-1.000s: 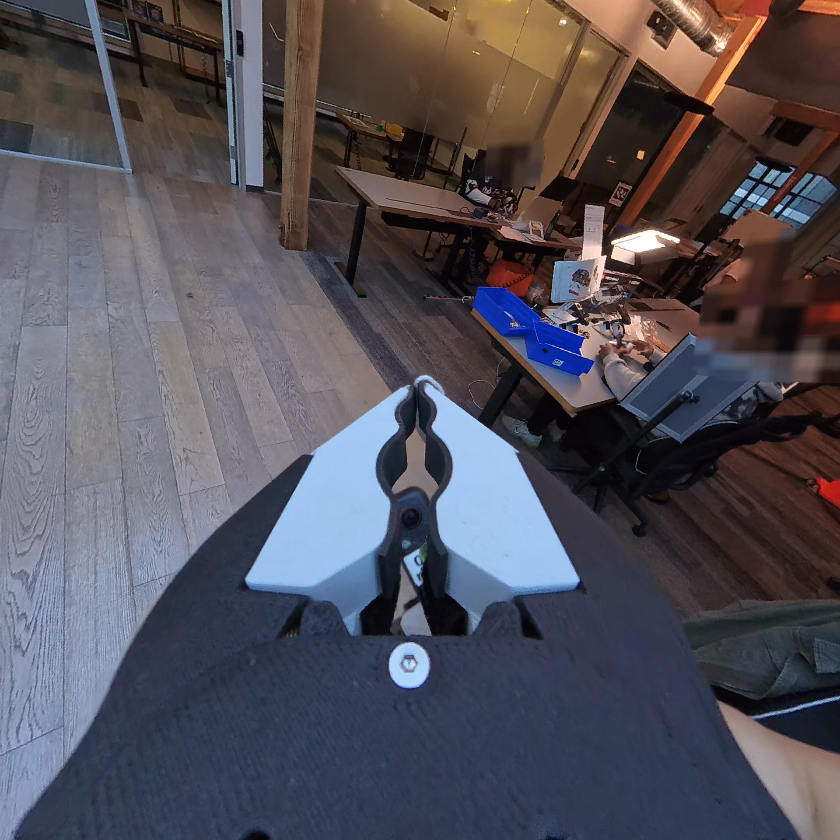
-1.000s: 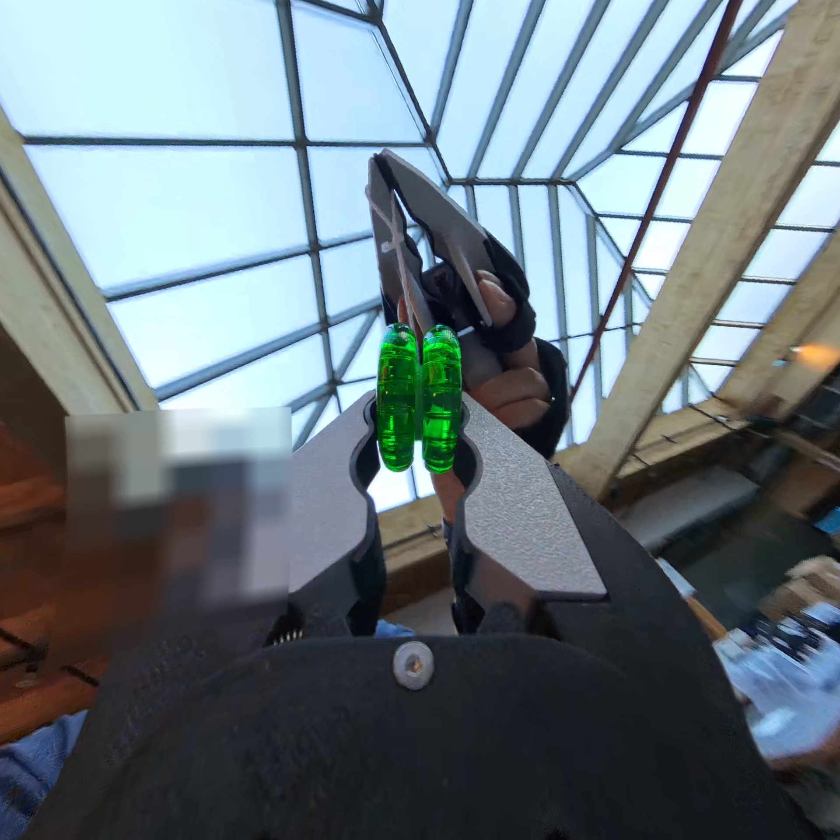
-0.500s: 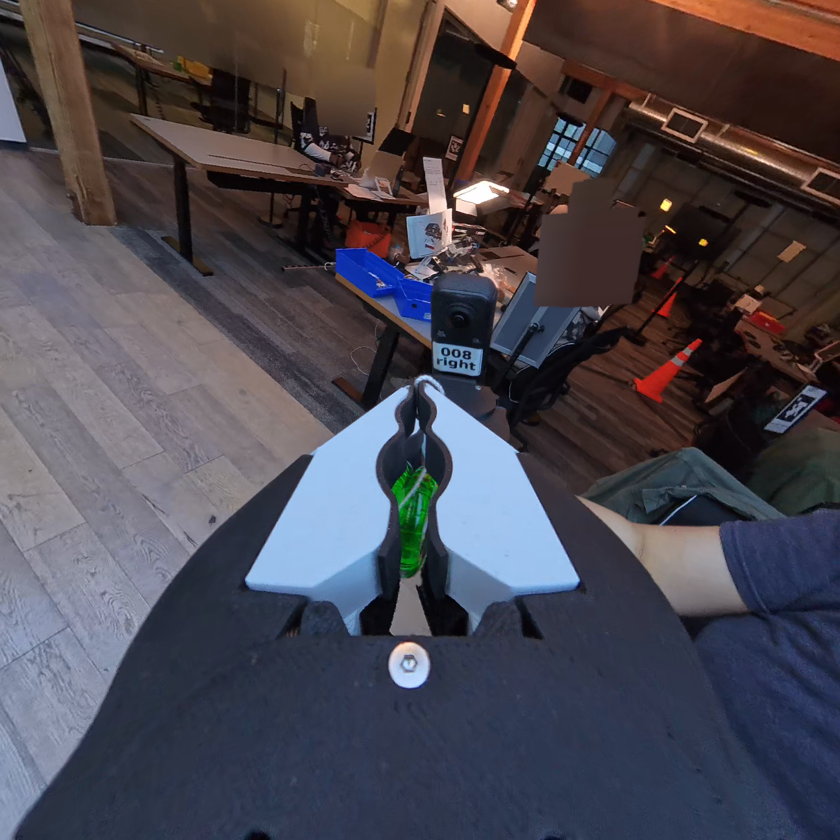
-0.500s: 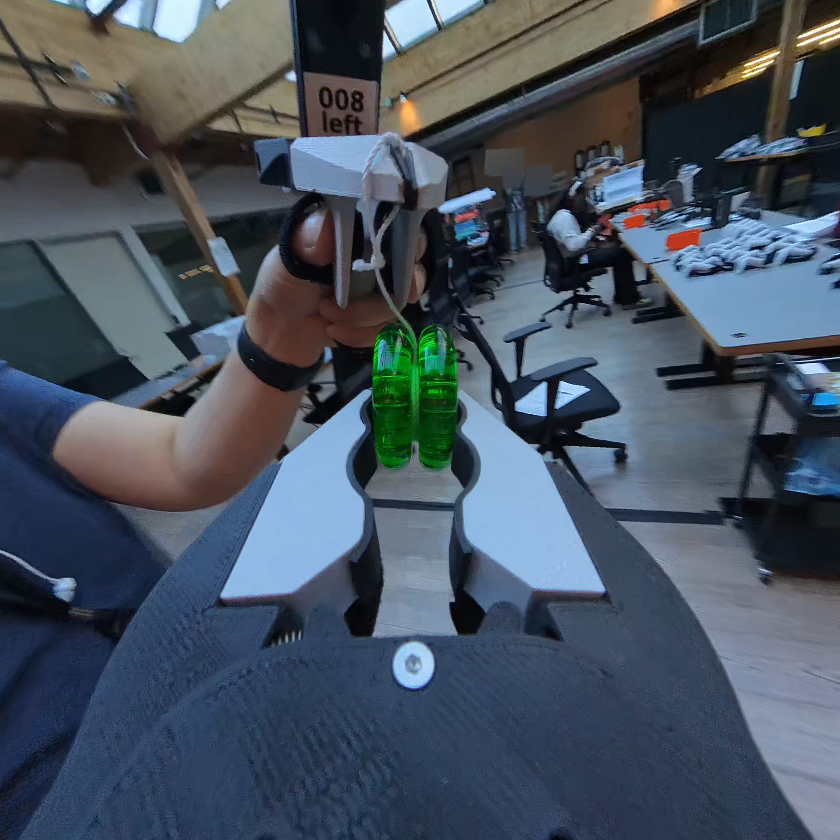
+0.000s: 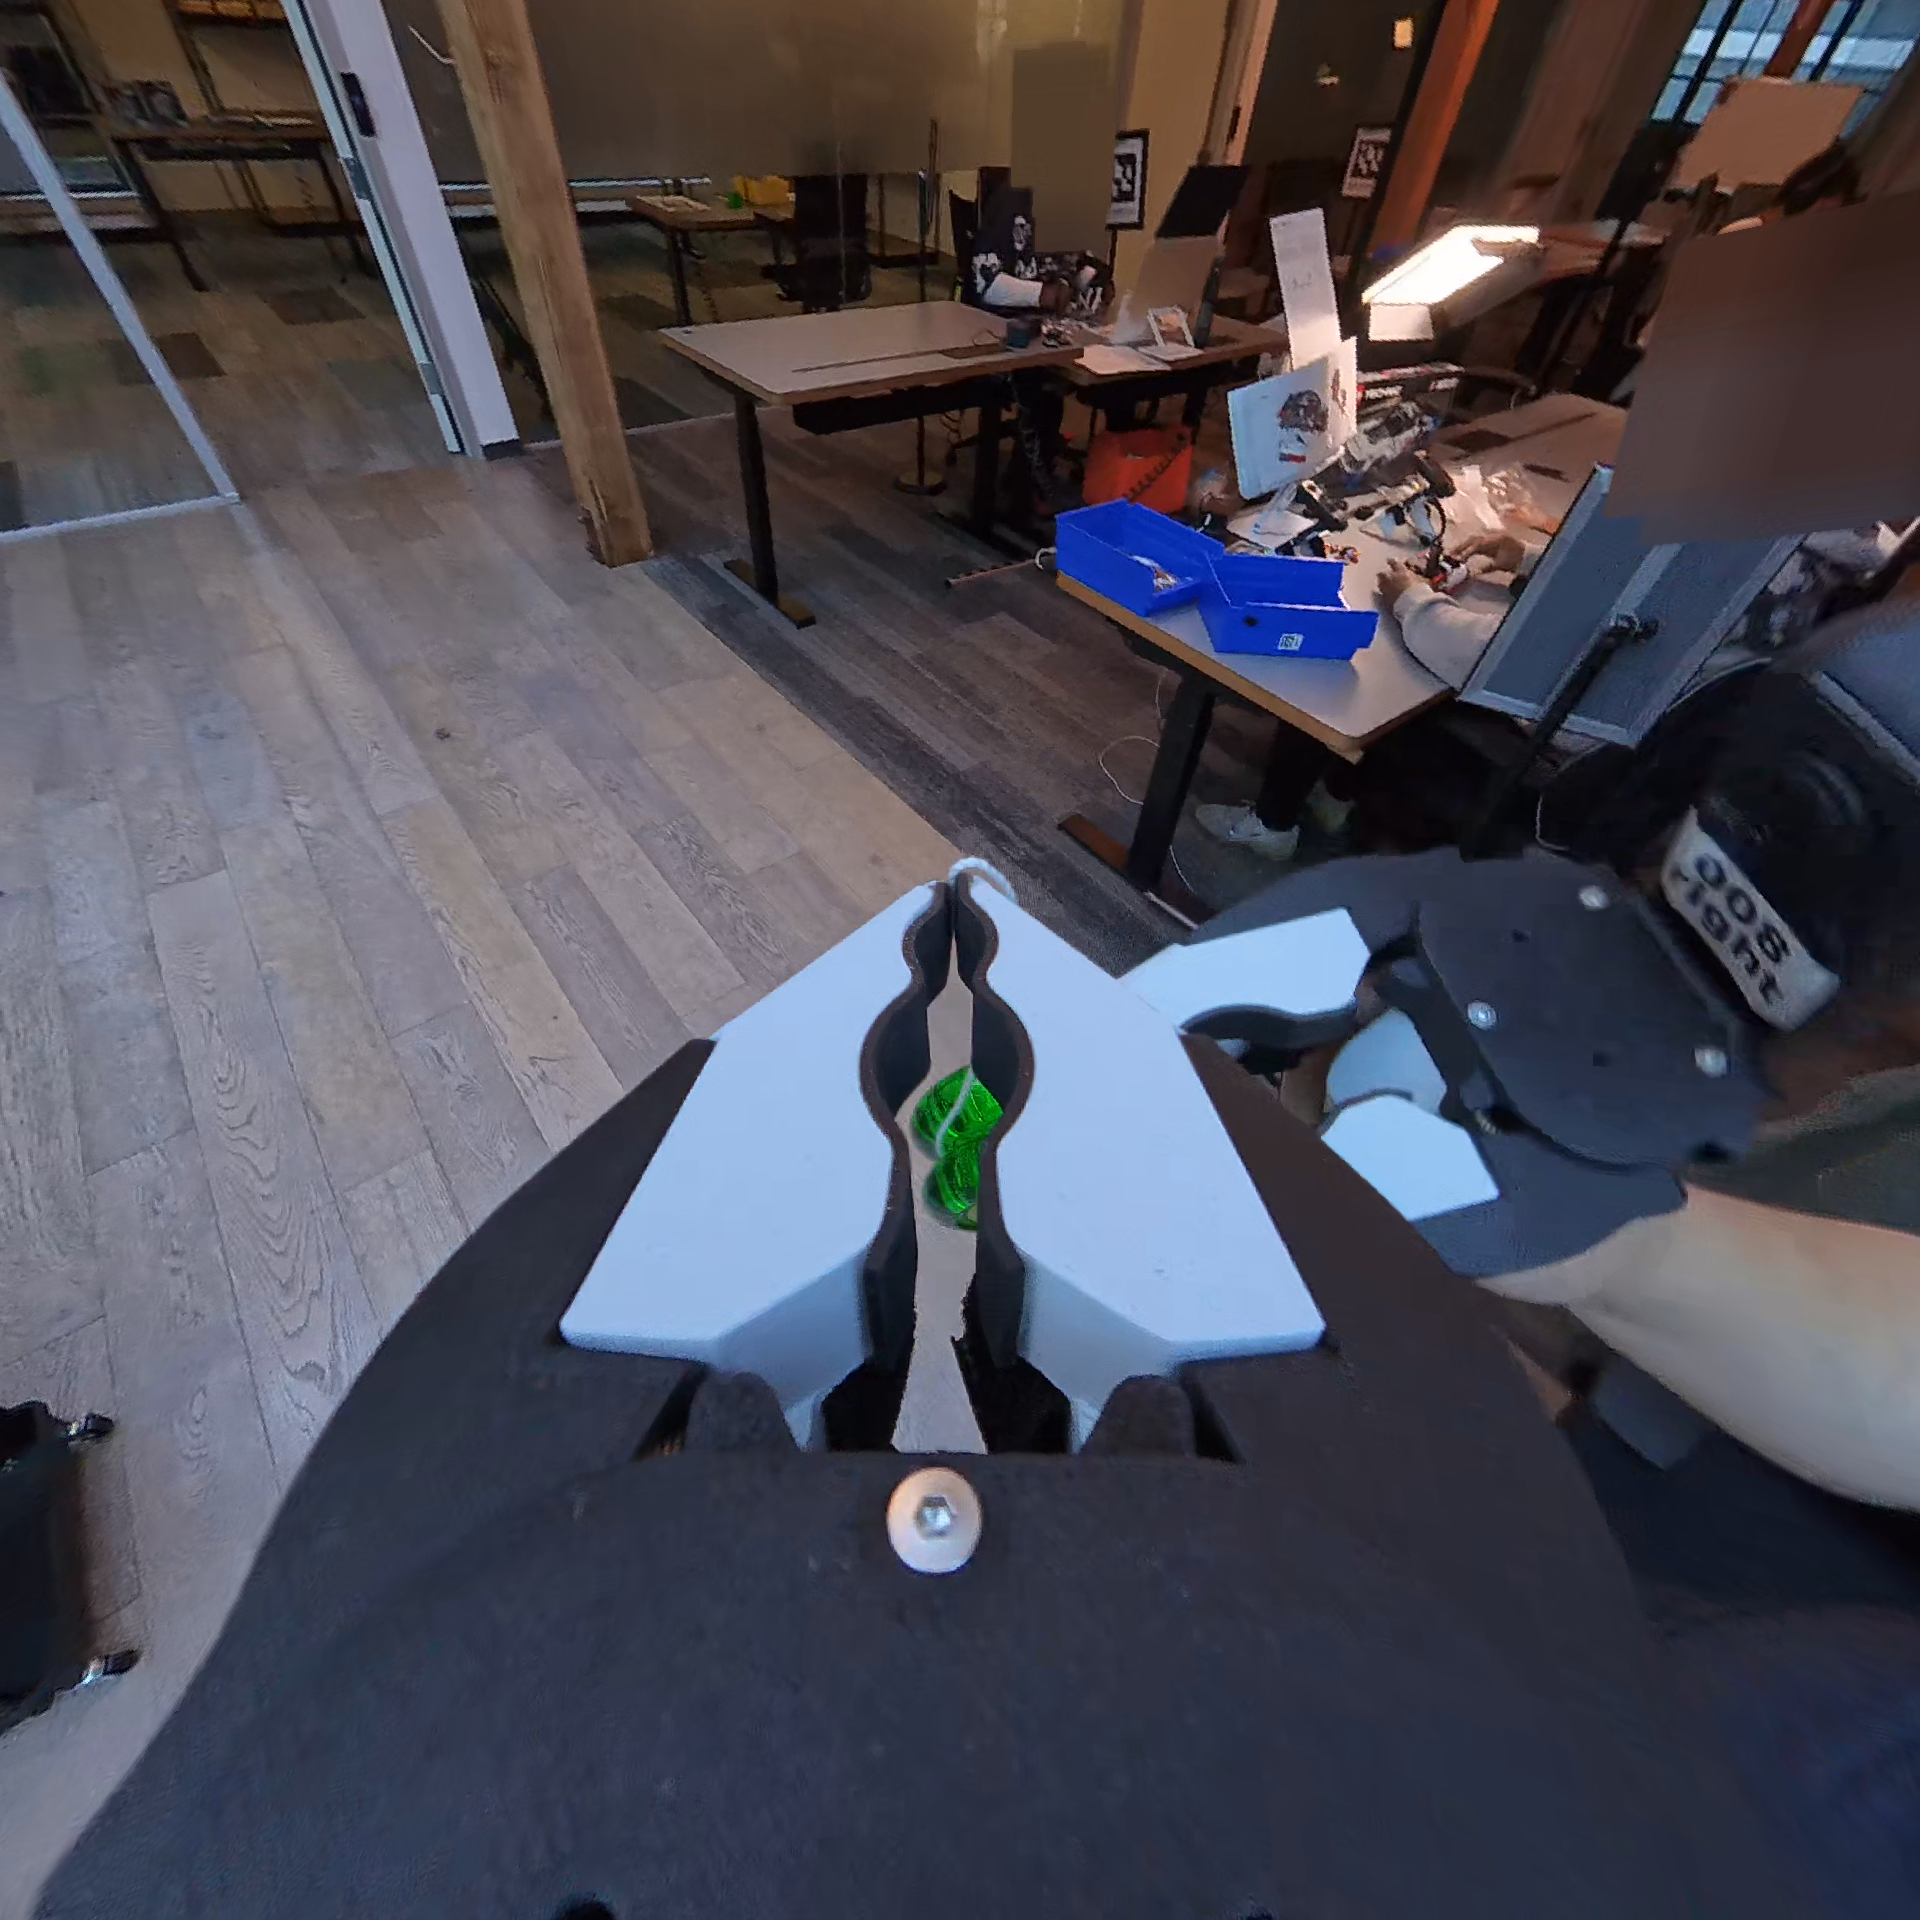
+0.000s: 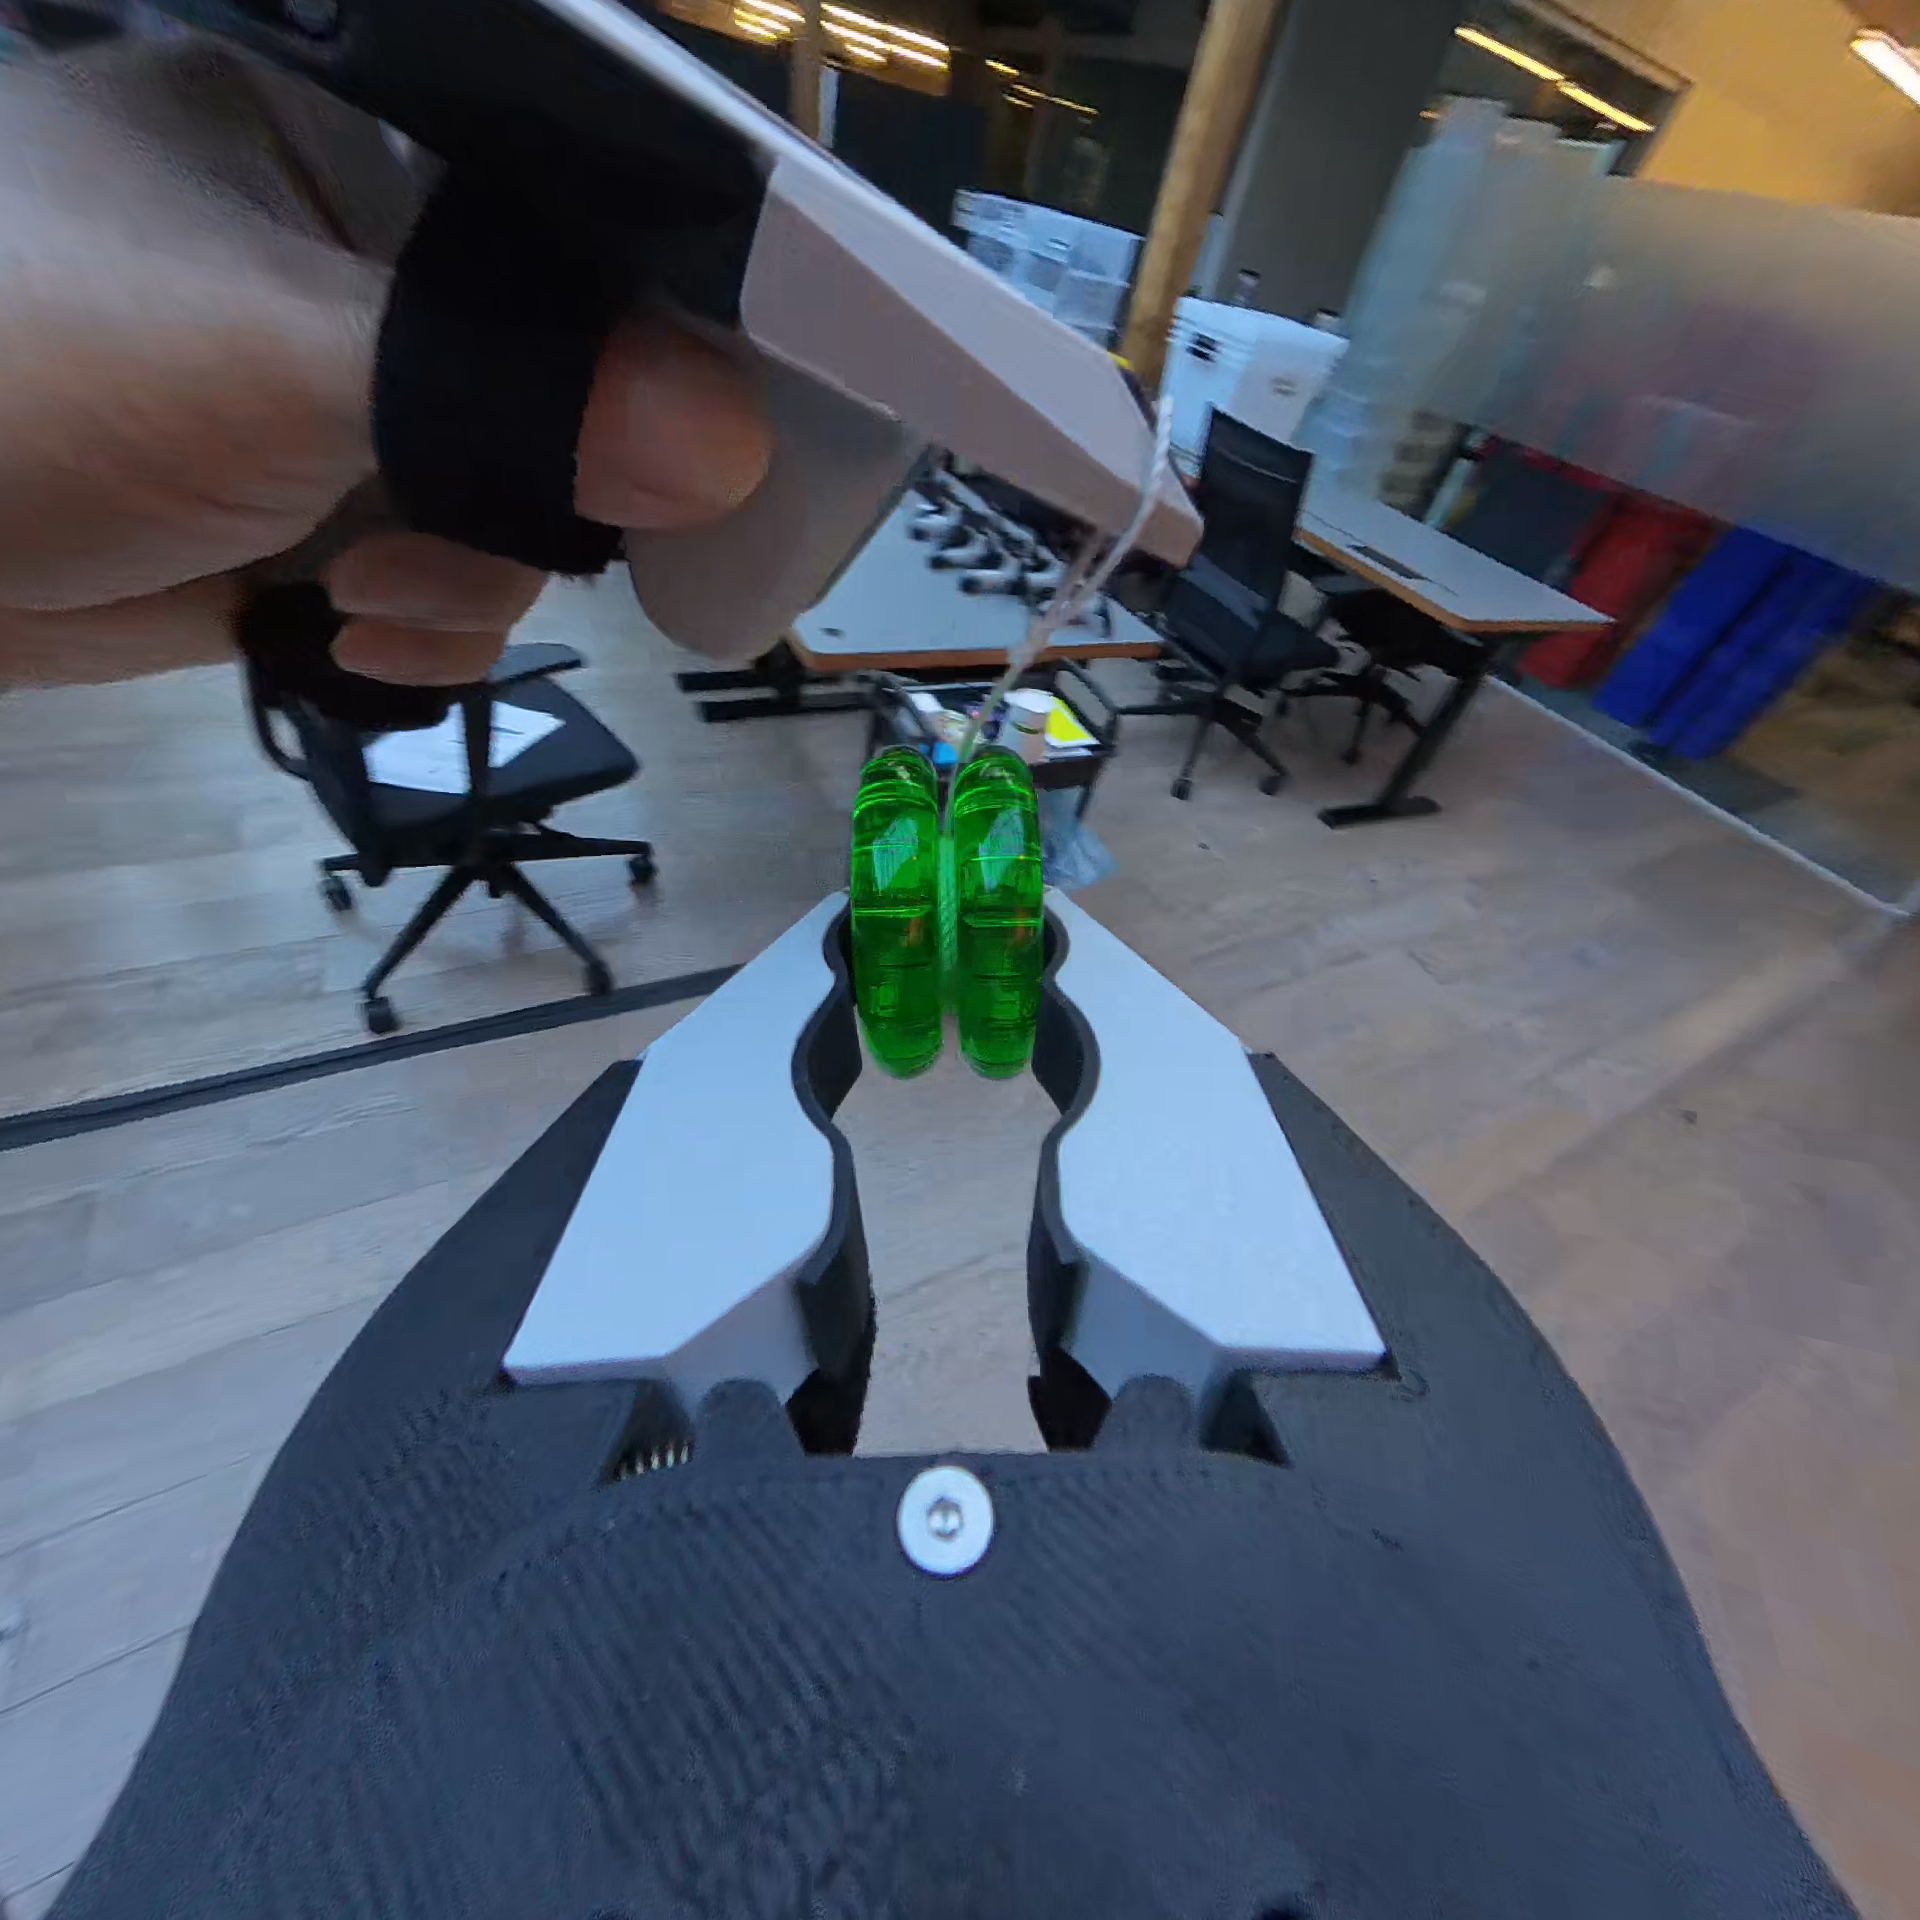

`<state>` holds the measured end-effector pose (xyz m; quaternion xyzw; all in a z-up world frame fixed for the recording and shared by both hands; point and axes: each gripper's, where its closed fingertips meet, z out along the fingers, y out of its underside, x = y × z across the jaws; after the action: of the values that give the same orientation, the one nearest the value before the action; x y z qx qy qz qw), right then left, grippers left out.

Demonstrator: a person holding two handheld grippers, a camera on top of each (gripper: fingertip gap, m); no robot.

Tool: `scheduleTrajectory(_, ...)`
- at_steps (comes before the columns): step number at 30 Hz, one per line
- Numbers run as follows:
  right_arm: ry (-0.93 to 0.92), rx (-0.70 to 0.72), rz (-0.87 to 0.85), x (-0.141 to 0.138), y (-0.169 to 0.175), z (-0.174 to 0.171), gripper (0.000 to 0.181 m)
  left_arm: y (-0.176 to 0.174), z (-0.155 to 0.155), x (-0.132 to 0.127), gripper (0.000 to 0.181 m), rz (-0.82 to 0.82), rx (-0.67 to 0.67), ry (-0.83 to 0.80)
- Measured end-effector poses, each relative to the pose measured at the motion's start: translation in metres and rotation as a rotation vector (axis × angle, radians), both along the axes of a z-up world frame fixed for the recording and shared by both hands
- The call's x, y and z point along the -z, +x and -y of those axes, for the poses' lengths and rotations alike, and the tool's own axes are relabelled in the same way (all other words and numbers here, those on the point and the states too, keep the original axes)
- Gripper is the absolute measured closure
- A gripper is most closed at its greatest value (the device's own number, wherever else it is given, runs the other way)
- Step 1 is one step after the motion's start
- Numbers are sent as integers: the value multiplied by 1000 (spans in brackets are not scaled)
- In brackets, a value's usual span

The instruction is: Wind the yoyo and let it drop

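Green yoyo (image 6: 945, 920) clamped edge-on between the right gripper (image 6: 948, 971) fingertips, centre of the right wrist frame, both halves side by side. White string (image 6: 1075, 577) running from the yoyo's groove up and right to the left gripper (image 6: 1164, 488) tip in the upper part of the frame, held by a hand (image 6: 260, 416) at upper left. In the left wrist frame, left gripper (image 5: 954, 896) fingers pressed together on the string (image 5: 982, 873) loop at their tips; yoyo (image 5: 954, 1138) glimpsed through the gap below. Right gripper (image 5: 1247, 997) at centre right.
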<state>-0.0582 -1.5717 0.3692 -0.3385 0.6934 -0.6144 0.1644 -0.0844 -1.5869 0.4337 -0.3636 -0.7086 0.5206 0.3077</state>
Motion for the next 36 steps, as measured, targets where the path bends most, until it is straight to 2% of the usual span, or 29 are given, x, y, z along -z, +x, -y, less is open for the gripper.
scheduleTrajectory(2, -17, 134, -29, 8, -11, 10, 154, -7, 7, 0, 181, -27, -31, -14)
scheduleTrajectory(4, -21, 234, 26, 14, -20, 21, 154, -17, 15, 2, 181, -47, -59, -18)
scheduleTrajectory(9, -48, 471, 82, 35, -40, 50, 154, -48, 26, 23, 181, -58, -52, 28)
scheduleTrajectory(15, 22, 580, 190, 56, -56, 65, 153, -54, 35, 37, 181, -136, -49, 86)
scheduleTrajectory(24, 41, 562, 186, 60, -54, 64, 152, -57, 37, 43, 181, -130, -43, 94)
scheduleTrajectory(25, 18, 556, 188, 57, -55, 62, 136, -56, 38, 43, 181, -126, -47, 88)
scheduleTrajectory(26, -6, 557, 177, 54, -58, 59, 108, -54, 40, 43, 181, -121, -53, 83)
scheduleTrajectory(27, -31, 545, 164, 49, -60, 54, 96, -52, 41, 43, 181, -115, -55, 80)
scheduleTrajectory(32, -142, 411, 132, 21, -80, 10, 89, -38, 45, 42, 181, -131, -59, 90)
scheduleTrajectory(34, -167, 379, 183, 3, -100, -5, 93, -32, 45, 41, 181, -155, -59, 94)
scheduleTrajectory(36, -184, 406, 214, -12, -127, -14, 94, -28, 43, 44, 181, -160, -56, 96)
